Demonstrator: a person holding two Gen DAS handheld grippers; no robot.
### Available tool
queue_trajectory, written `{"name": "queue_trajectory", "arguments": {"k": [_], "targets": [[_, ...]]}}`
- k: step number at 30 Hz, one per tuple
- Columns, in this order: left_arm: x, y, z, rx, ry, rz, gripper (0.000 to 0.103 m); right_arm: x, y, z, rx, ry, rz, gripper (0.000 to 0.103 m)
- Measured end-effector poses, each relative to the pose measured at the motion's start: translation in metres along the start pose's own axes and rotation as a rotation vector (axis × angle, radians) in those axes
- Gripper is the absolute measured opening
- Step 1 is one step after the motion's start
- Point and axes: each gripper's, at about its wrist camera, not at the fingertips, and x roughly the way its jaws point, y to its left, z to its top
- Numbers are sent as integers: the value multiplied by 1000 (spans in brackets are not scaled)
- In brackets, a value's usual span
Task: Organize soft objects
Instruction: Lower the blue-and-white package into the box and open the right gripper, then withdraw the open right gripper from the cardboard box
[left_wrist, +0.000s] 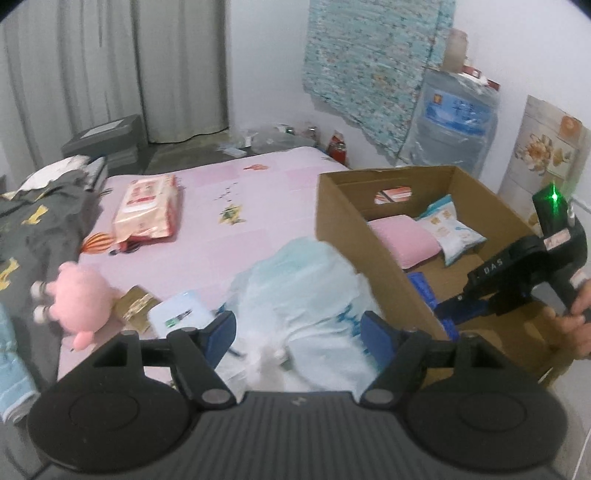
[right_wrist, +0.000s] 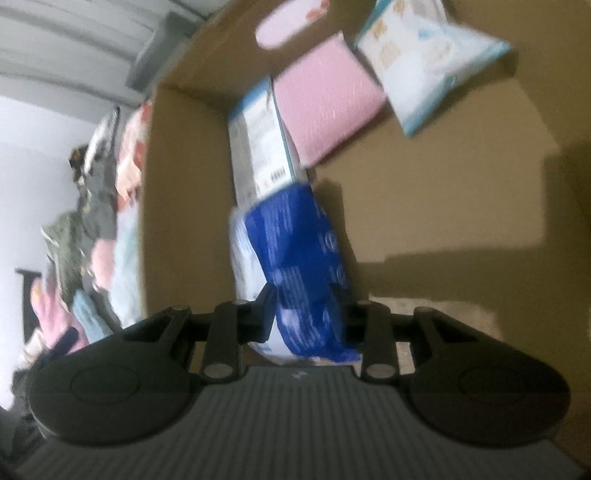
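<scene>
1. Blue-printed soft pack (right_wrist: 306, 266) clamped between the right gripper (right_wrist: 308, 314) pads, low inside the cardboard box (right_wrist: 177, 177), against its left wall.
2. Just beyond it: a white-and-blue carton (right_wrist: 258, 147), then a pink pad (right_wrist: 325, 99) and a pale snack-style packet (right_wrist: 432, 62) toward the far end of the box.
3. Left gripper (left_wrist: 295, 332) jaws half apart around a crumpled white-and-pale-blue plastic bag (left_wrist: 295, 288) on the pink bedsheet (left_wrist: 258, 192), just left of the box; pads beside the bag, not visibly pressing it.
4. Further left: a pink plush toy (left_wrist: 81, 295), a gold packet (left_wrist: 135, 306), a white card-like item (left_wrist: 181, 314); wet-wipes pack (left_wrist: 147, 206) far left.
5. Risks, judged: bag slipping out when the jaws close, thin slack film giving little to bite; bag snagging on the near box wall on the way over; blue pack tipping onto the carton if released while tilted; the two grippers colliding above the box.
</scene>
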Motion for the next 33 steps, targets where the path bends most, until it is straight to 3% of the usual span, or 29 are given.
{"name": "queue_trajectory", "arguments": {"k": [9,13,20,25,33], "targets": [[-20,31,-27,-64,-17,56,76,-7,9,-6,18,-45,-16,34],[-31,45,-40,-86,-24,87,77,-30,21,-12,-18,-117,-1,38],[-53,74,-58,-149,-45,153,77,-60,67,-26,-124,-193,104,45],[-67,95,-68,-183,-74,222,77,-57,125,-36,-239,-164,193,50],[-79,121,-87,-194,-80,302,77,-7,223,-59,-391,-10,345,55]]}}
